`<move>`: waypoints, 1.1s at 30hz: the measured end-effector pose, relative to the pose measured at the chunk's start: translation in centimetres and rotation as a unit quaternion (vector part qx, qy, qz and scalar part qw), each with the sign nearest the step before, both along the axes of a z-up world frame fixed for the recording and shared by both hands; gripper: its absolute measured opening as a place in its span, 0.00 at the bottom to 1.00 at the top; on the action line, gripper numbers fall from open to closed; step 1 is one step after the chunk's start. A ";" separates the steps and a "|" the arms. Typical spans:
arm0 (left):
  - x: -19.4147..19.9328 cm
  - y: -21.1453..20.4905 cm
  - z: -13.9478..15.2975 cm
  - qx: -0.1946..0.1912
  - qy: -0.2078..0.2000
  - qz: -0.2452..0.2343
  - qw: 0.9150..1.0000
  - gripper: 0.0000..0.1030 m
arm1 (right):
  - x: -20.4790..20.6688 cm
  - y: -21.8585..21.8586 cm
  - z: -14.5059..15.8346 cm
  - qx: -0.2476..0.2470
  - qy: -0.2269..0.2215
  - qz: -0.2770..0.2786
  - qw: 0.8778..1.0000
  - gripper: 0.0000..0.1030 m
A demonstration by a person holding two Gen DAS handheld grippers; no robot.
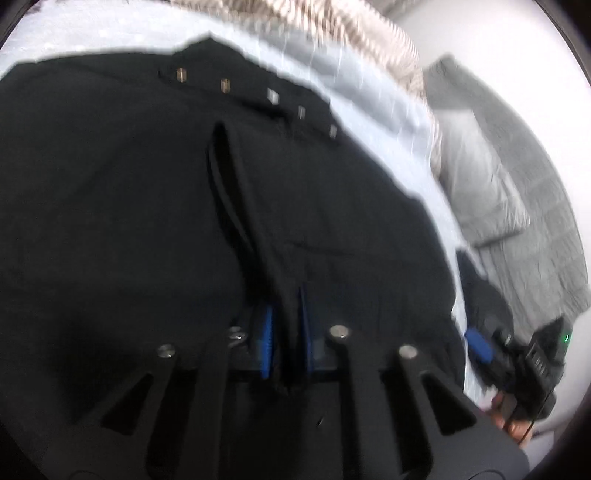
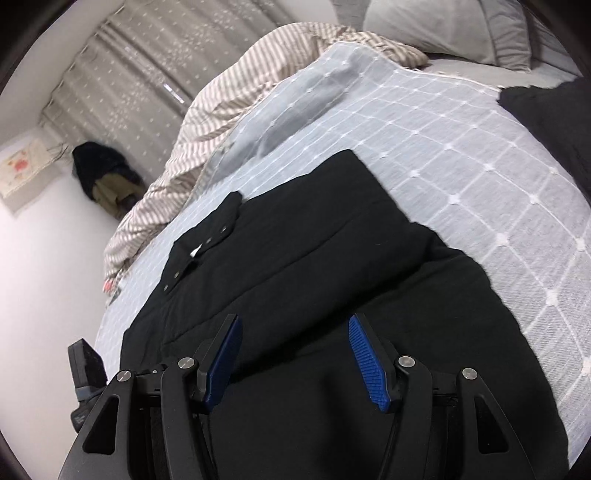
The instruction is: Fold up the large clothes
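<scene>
Left tool [image 1: 286,325] is clamped on a fold of the black snap-fastened padded jacket [image 2: 295,258], spread ahead on the bed; right tool [image 2: 295,354] hovers apart above it. Folding appears partly done.

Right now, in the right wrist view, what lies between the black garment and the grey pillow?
In the right wrist view, only the light blue grid-patterned bedspread lies between the black garment and the grey pillow.

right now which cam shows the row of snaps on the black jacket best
The right wrist view: it is sharp, and the snaps run along the flap of the black jacket on the bedspread. The left wrist view shows five bright snaps larger but motion-blurred, beyond the left gripper pinching a fabric fold.
</scene>
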State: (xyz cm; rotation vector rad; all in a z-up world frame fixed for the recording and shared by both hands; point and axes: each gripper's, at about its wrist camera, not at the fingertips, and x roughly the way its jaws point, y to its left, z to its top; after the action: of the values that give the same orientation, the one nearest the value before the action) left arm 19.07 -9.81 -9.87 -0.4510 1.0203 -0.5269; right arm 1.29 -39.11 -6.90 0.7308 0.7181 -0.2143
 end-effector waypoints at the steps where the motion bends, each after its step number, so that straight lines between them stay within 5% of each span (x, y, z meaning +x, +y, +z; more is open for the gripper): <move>1: -0.3 0.3 0.5 0.001 -0.024 0.016 1.000 0.13 | -0.1 -0.3 -0.2 0.002 0.001 -0.004 1.000 0.59; 4: -0.4 0.1 -0.4 0.074 -0.028 0.048 0.996 0.23 | -0.6 -0.8 -0.3 -0.008 0.010 -0.010 1.000 0.59; 8: -1.1 0.7 0.9 0.115 -0.015 0.014 0.993 0.30 | -0.7 -1.1 0.2 -0.023 0.032 -0.019 0.999 0.59; 10: -2.2 1.7 3.2 0.147 -0.022 -0.006 0.989 0.63 | -1.4 -1.3 1.8 -0.051 0.030 -0.010 0.998 0.60; 13: -4.8 4.5 6.6 0.179 -0.062 -0.015 0.982 0.80 | -3.5 -2.1 4.1 -0.084 0.021 -0.009 0.996 0.76; 17: -7.5 10.2 7.6 0.205 -0.032 -0.004 0.978 0.82 | -6.8 -3.5 5.6 -0.073 0.011 0.009 0.997 0.81; 24: -12.2 19.7 6.6 0.193 0.044 0.027 0.980 0.87 | -13.6 -5.5 5.2 -0.028 0.020 0.019 0.999 0.81; 33: -20.2 27.3 3.8 0.114 0.106 0.025 0.988 0.87 | -21.5 -7.0 0.9 0.010 0.050 0.032 0.998 0.81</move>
State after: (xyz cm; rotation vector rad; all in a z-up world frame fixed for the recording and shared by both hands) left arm -1.11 17.46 -6.06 -0.3326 1.2536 -0.3161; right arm -20.19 -46.06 -5.99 0.7186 0.8397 -0.1865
